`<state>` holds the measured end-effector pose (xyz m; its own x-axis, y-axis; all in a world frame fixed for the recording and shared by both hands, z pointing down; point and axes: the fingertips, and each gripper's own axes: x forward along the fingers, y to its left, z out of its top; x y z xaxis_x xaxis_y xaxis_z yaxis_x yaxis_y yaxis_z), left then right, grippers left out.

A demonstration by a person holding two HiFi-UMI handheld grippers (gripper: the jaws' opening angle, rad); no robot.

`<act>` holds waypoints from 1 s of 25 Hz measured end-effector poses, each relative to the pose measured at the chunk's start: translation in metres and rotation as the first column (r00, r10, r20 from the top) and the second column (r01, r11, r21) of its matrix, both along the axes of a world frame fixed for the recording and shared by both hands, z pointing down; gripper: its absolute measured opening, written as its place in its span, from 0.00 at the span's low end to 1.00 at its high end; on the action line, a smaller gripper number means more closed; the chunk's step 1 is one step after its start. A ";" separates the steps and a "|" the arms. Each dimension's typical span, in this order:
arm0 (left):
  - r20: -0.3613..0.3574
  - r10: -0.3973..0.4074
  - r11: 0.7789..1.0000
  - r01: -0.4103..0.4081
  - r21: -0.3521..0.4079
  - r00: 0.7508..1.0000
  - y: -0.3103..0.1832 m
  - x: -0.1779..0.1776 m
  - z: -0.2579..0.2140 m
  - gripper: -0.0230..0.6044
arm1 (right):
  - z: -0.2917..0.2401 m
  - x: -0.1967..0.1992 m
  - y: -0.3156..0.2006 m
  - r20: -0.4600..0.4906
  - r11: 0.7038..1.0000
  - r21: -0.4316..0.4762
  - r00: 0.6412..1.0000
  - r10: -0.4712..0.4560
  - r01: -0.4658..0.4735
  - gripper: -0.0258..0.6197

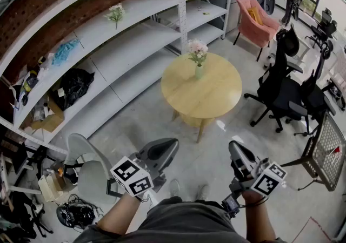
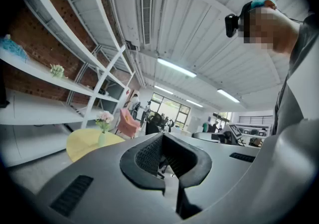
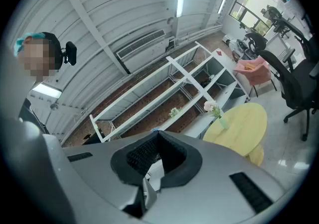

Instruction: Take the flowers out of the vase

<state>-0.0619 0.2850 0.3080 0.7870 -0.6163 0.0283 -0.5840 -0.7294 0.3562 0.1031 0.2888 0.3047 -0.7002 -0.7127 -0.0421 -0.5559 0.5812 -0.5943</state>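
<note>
Left gripper (image 1: pixel 165 149) and right gripper (image 1: pixel 238 154) had jaws pressed together, empty, far from bench (image 1: pixel 216 99); vase (image 1: pixel 199 71) might tip if flowers (image 1: pixel 197 48) were tugged sideways.

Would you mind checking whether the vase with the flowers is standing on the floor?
No, the vase stands on the round yellow table.

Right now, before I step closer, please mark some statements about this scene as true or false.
1. The flowers stand in the vase on the round yellow table. True.
2. The left gripper holds a flower stem. False: its jaws are shut on nothing.
3. The right gripper touches the vase. False: it is far from the table, shut and empty.
4. A pink armchair stands beyond the table. True.
</note>
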 end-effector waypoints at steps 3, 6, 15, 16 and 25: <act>-0.002 -0.001 1.000 0.001 0.000 1.000 -0.002 0.000 -0.001 0.05 | 0.000 -0.002 -0.002 -0.001 1.000 -0.002 1.000 -0.006 0.006 0.06; -0.003 -0.001 1.000 0.001 0.000 1.000 -0.003 0.000 -0.001 0.05 | 0.001 -0.003 -0.005 -0.003 1.000 -0.004 1.000 -0.011 0.011 0.06; -0.014 -0.008 1.000 0.008 -0.005 1.000 -0.009 -0.016 -0.001 0.05 | -0.007 -0.018 -0.016 0.026 1.000 0.003 1.000 0.001 -0.001 0.06; -0.015 -0.005 1.000 0.005 -0.006 1.000 -0.010 -0.019 -0.001 0.05 | -0.007 -0.021 -0.018 0.033 1.000 0.000 0.999 0.004 -0.004 0.06; -0.025 0.032 0.999 -0.032 -0.002 0.999 -0.029 -0.063 0.004 0.05 | -0.004 -0.063 -0.028 0.039 0.999 -0.004 0.998 0.053 -0.052 0.06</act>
<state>-0.1244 0.2560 0.3122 0.8070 -0.5904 0.0101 -0.5511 -0.7469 0.3721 0.0403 0.2605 0.3003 -0.6596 -0.7487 -0.0663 -0.5618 0.5497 -0.6182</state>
